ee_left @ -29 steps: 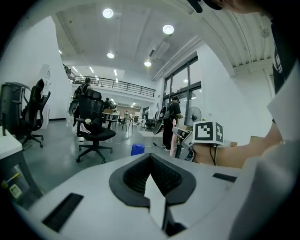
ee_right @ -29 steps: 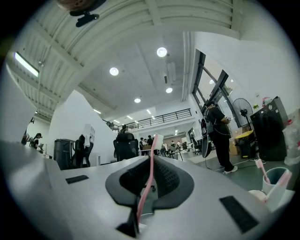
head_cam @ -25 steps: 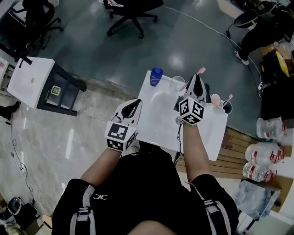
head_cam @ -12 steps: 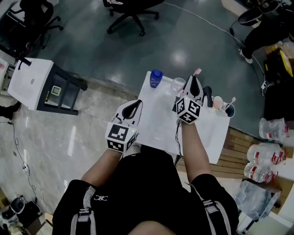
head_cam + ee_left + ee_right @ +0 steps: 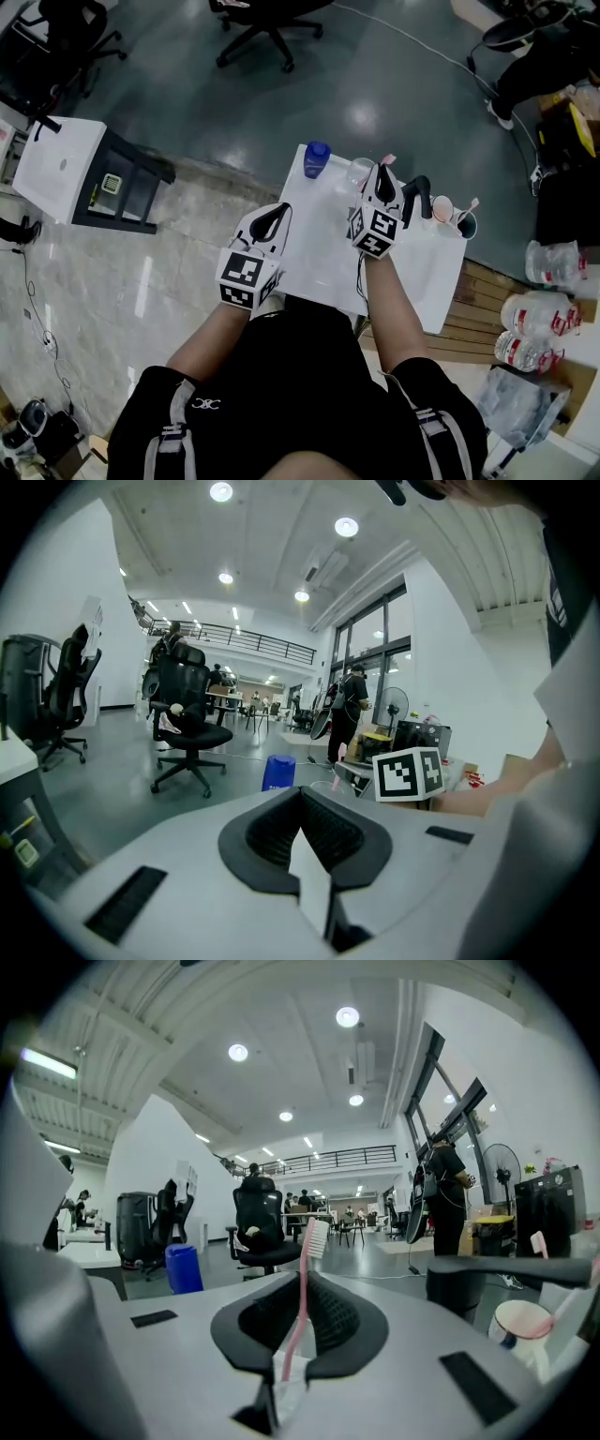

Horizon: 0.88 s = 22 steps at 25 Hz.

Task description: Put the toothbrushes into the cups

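On the white counter [image 5: 323, 248] a blue cup [image 5: 317, 159] stands at the far left corner, with a clear cup [image 5: 360, 172] just beside it. A black cup [image 5: 419, 193], a white cup [image 5: 442, 208] and a dark cup [image 5: 464, 224] run toward the far right corner. The dark cup carries a second toothbrush [image 5: 469, 203].

The right hand-held gripper [image 5: 382, 178] is clamped on a pink toothbrush [image 5: 302, 1279], head up, by the clear cup. Its lower end is hidden.

The left hand-held gripper [image 5: 274, 214] hangs closed and empty at the left edge. Open surface lies along the near half.
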Available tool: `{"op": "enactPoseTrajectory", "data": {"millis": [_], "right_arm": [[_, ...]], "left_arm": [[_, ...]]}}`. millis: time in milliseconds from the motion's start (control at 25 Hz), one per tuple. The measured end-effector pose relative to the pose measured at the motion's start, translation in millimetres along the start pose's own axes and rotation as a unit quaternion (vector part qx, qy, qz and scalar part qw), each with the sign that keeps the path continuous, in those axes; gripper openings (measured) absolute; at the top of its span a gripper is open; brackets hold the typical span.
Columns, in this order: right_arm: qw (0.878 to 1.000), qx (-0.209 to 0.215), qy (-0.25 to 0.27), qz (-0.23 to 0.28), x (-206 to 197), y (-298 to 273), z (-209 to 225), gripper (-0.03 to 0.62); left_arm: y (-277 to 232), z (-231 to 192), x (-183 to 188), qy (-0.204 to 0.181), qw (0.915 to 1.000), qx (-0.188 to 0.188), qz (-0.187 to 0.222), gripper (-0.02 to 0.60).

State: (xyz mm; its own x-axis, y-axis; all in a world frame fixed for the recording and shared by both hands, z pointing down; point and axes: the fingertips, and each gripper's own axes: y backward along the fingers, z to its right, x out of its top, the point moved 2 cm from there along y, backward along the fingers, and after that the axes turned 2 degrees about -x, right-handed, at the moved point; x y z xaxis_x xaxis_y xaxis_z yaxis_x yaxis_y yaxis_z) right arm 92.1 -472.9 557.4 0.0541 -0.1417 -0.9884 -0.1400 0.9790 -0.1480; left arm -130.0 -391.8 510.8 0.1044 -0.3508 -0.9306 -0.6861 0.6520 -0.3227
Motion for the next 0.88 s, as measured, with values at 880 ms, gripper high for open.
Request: {"op": "enactPoseTrajectory", "data": {"millis": [880], "right_arm": [[0.995, -0.004, -0.058, -0.075, -47.2, 35.5, 13.3, 0.138]], "left_arm": [[24.9, 19.6, 6.5, -0.014, 0.9997, -0.006, 0.02, 0.014]]}}
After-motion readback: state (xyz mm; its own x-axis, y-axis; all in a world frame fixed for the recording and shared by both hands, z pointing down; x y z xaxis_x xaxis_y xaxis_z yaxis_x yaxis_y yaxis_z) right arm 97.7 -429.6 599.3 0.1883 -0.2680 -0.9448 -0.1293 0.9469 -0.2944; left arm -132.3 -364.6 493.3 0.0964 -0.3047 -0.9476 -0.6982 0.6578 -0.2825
